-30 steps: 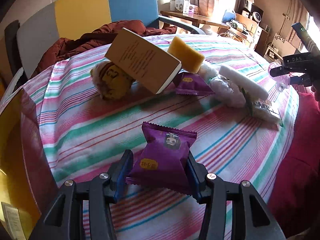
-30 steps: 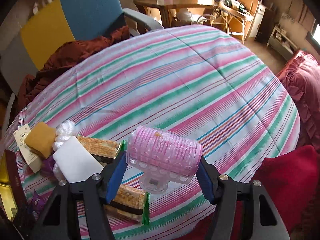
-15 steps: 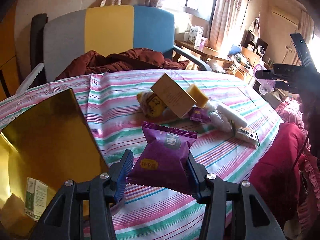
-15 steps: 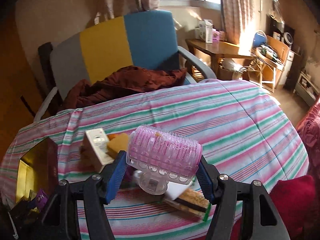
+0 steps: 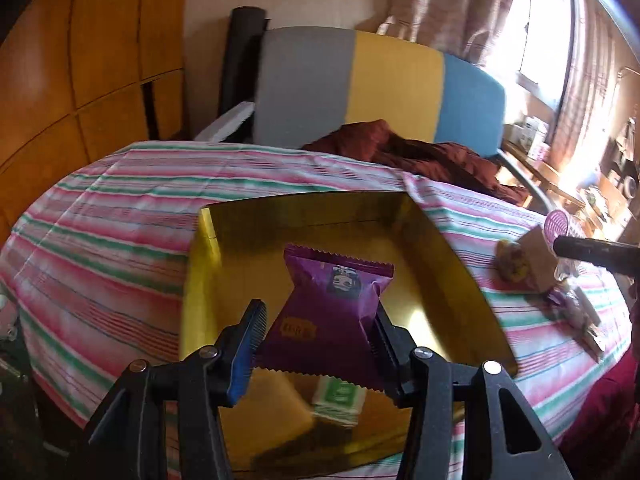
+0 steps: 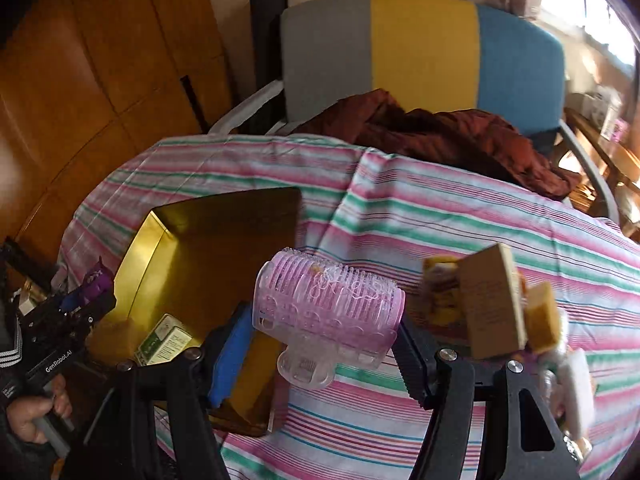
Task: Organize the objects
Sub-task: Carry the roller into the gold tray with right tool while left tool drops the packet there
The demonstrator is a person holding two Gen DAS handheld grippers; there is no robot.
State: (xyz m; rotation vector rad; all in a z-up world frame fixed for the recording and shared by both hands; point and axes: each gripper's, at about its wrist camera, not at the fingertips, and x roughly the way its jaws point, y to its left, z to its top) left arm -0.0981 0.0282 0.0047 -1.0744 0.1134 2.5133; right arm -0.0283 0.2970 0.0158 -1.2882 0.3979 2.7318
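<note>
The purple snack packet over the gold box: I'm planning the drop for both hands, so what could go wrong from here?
1. The left gripper pinches the purple snack packet by its soft sides, so it may slip or tumble sideways.
2. The gold box already holds a green-labelled carton near the front, where the packet could land.
3. The right gripper holds the pink hair roller close to the box, so both hands could collide.

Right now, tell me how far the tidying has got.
Done: a green-labelled packet and a tan block already lie in the gold box. In hand: the left gripper holds a purple snack packet above the box; the right gripper holds a pink hair roller. Left: the brown box, sponge and other bits on the striped cloth.
</note>
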